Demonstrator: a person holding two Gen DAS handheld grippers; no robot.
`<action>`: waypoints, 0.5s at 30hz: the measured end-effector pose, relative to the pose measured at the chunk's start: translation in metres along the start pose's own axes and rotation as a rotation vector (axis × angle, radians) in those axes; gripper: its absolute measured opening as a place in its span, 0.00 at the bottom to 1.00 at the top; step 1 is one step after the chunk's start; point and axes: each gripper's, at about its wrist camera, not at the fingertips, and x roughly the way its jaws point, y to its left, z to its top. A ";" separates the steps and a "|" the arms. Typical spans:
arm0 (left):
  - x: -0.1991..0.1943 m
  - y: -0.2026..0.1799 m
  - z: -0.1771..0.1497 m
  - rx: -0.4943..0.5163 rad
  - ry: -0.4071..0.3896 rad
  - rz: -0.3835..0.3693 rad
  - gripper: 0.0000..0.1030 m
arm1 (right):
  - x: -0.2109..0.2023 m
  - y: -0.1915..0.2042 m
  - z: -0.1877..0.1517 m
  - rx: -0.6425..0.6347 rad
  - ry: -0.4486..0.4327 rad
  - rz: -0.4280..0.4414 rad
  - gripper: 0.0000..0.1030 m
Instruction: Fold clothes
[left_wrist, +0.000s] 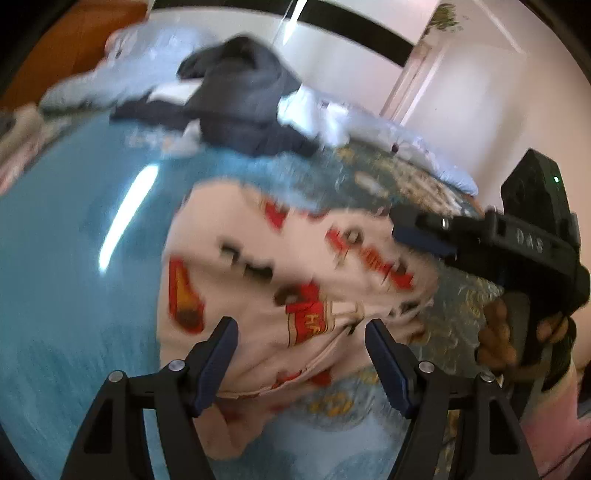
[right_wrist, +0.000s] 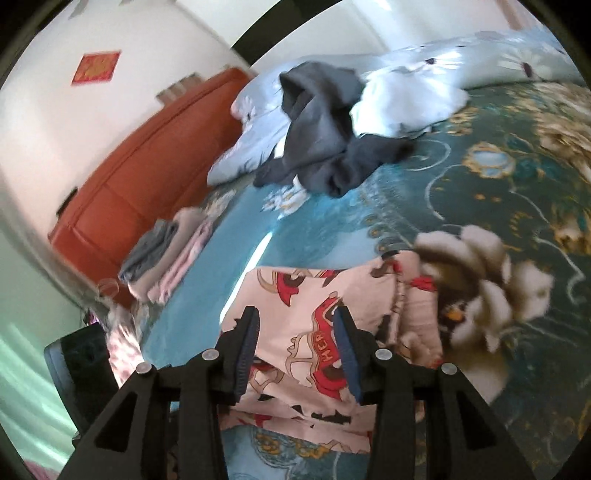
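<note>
Your left gripper (left_wrist: 301, 325) and right gripper (right_wrist: 295, 321) both hover with fingers released over the car-print pyjama garment (left_wrist: 280, 266) on the bed (left_wrist: 74, 258). It lies at twelve o'clock from each; the right sits nearer.

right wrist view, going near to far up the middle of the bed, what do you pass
tongs → pink printed garment → bare teal bedspread → dark grey clothes pile → pale blue quilt → white wall
</note>
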 end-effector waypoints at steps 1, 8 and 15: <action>0.000 0.002 -0.005 -0.006 0.009 -0.006 0.73 | 0.004 -0.003 0.000 -0.001 0.011 -0.011 0.42; -0.001 -0.001 -0.015 0.005 0.026 0.007 0.73 | 0.023 -0.041 0.013 0.097 0.042 -0.023 0.42; -0.020 0.004 -0.005 -0.037 -0.021 -0.045 0.73 | 0.024 -0.042 0.018 0.124 0.041 -0.024 0.42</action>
